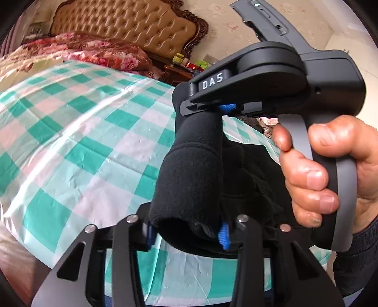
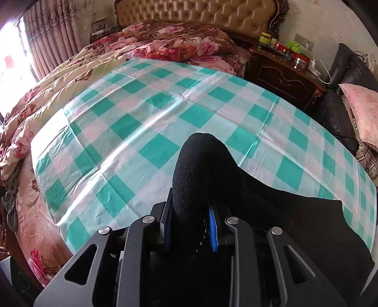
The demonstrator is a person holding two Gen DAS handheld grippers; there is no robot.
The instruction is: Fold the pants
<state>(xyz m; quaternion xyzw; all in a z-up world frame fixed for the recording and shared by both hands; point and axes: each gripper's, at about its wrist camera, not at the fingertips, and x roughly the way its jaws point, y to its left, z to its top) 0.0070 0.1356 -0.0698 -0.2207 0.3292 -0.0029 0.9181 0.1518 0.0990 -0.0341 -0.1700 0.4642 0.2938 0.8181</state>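
Black pants (image 1: 189, 179) pinched by left gripper (image 1: 189, 233), right gripper (image 1: 224, 106) marked "DAS" pinching too, checked sheet (image 2: 141, 122)

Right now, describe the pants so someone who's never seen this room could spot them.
Find the bed with the tufted tan headboard; a green-and-white checked sheet covers it. At its near edge lie the pants, the only plain black, fleecy fabric there, pinched by both grippers.

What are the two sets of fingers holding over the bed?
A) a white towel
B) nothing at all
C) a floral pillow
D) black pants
D: the black pants are bunched between the left gripper's fingers, and the right gripper is clamped on the same dark fabric above the green checked sheet.
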